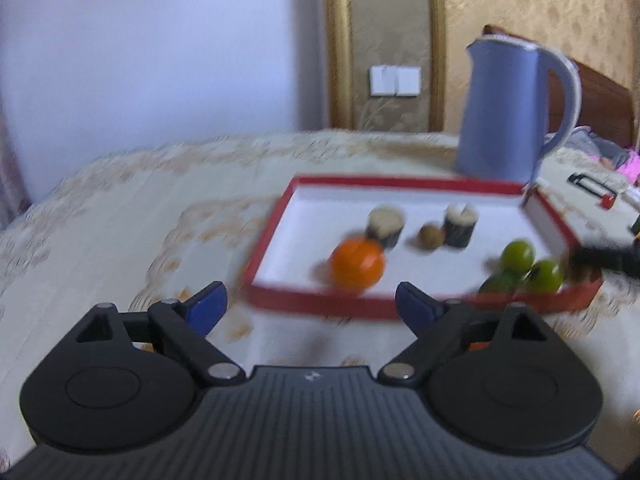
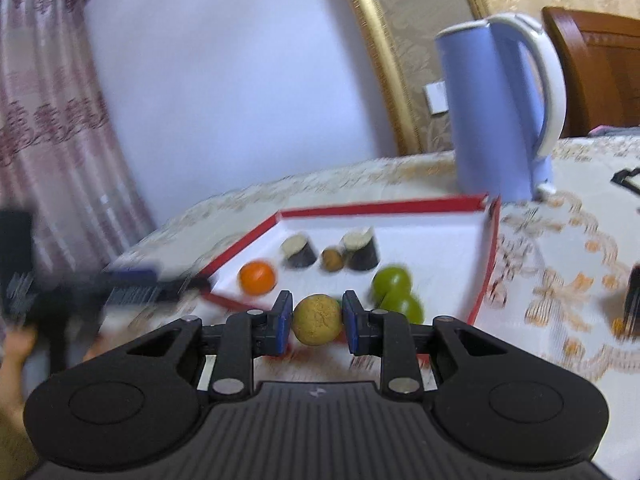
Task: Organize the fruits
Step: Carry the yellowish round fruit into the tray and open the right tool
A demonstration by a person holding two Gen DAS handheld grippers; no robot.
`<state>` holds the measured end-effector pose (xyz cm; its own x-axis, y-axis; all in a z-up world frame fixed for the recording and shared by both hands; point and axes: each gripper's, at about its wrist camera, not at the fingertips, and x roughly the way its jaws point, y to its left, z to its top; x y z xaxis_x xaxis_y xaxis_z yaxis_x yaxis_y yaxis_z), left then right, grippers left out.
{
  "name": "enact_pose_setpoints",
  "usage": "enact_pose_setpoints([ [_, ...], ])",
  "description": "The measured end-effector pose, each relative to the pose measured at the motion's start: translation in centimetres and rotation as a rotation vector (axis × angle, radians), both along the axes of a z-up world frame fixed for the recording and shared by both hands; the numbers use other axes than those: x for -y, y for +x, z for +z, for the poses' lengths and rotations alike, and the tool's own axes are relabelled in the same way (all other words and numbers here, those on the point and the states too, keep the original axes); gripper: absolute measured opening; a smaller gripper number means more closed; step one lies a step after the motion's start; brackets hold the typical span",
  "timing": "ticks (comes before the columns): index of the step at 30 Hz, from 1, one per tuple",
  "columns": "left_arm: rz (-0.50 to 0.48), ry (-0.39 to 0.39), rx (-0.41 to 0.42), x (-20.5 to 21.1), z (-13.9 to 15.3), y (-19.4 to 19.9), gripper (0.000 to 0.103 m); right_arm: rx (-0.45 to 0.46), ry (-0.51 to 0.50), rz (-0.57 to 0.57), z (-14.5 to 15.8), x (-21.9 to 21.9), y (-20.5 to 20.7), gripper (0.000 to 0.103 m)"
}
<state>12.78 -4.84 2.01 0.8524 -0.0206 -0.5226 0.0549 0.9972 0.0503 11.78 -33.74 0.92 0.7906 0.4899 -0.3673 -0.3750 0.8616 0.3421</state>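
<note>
Right hand-held gripper (image 2: 316, 320) clamps a tan fruit (image 2: 317, 320); left hand-held gripper (image 1: 310, 304) gapes over patterned tablecloth (image 1: 120, 220).

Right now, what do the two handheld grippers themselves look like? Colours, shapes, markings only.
Both match. The left gripper and right gripper have matte black ribbed plastic bodies bearing a small pale logo, two round black side housings, black linkage arms with silver pivot pins, and blue finger pads. No cables or sleeves visible; bare skin shows at the right view's left edge.
</note>
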Motion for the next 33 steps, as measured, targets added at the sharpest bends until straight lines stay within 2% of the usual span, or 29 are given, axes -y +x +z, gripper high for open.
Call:
enact_pose_setpoints([
  [3, 0.019, -0.014, -0.037, -1.1, -1.2, -0.4, 0.092, 0.008, -0.023, -0.066, 0.6, -0.5, 2.3, 0.026],
  [8, 0.035, -0.036, -0.077, -2.5, -2.6, -1.0, 0.092, -0.026, 0.004, -0.133, 0.3, -0.5, 5.9, 0.026],
  [16, 0.038, -0.048, -0.09, -3.1, -3.6, -1.2, 0.094, -0.026, -0.042, -0.232, 0.2, -1.3, 9.3, 0.026],
  [24, 0.041, -0.062, -0.085, -3.5, -3.7, -1.1, 0.096, -0.071, -0.126, -0.328, -0.8, -2.2, 12.3, 0.027],
  [29, 0.032, -0.087, -0.071, -3.8, -3.6, -1.4, 0.097, -0.073, -0.132, -0.347, -1.0, -2.0, 12.0, 0.027],
  [33, -0.003, -0.121, -0.067, -4.1, -3.5, -1.5, 0.097, -0.027, -0.131, -0.307, -0.2, -1.7, 8.8, 0.027],
])
